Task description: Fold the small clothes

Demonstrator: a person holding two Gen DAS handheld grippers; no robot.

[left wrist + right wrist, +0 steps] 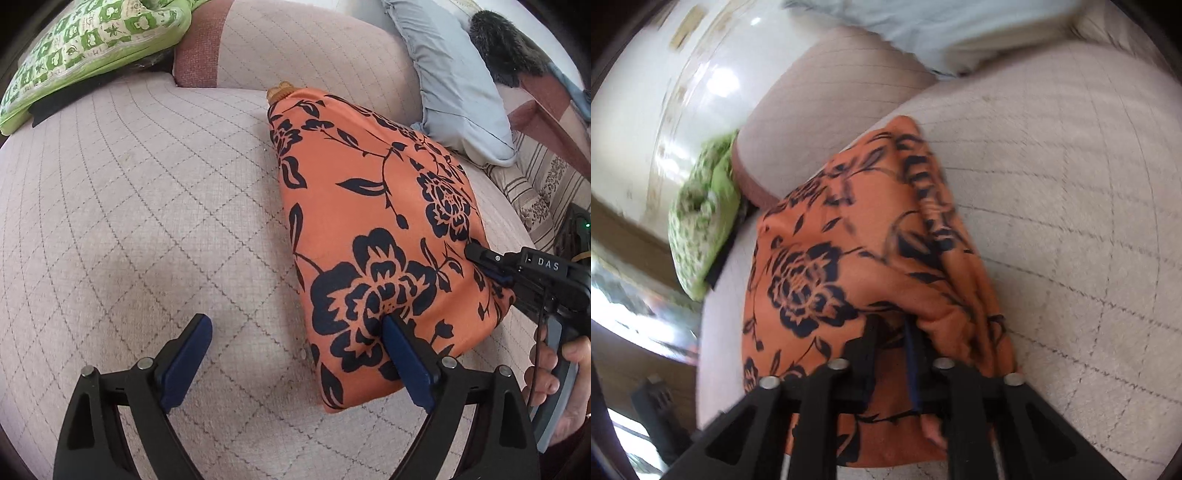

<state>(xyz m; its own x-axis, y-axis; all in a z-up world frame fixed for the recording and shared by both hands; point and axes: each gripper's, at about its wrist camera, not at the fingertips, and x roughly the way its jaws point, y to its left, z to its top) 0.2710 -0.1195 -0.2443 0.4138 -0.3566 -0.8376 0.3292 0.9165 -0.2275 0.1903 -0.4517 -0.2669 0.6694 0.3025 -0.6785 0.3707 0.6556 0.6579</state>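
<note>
Orange flowered garment point(373, 229) lies on the quilted sofa point(147, 206). Left claw point(297, 325) gapes wide, gripping nothing. Right claw point(892, 332) is pinched onto the garment's edge

right wrist view motion-blurred, green cushion point(701, 225) smeared, right gripper point(892, 332) tips buried in orange garment point(827, 266)

Quilted beige sofa point(129, 206), glossy wall point(713, 70)

Black gripper frames point(295, 373), navy-padded jaws (silver screws), "DAS" lettering point(547, 263)
</note>
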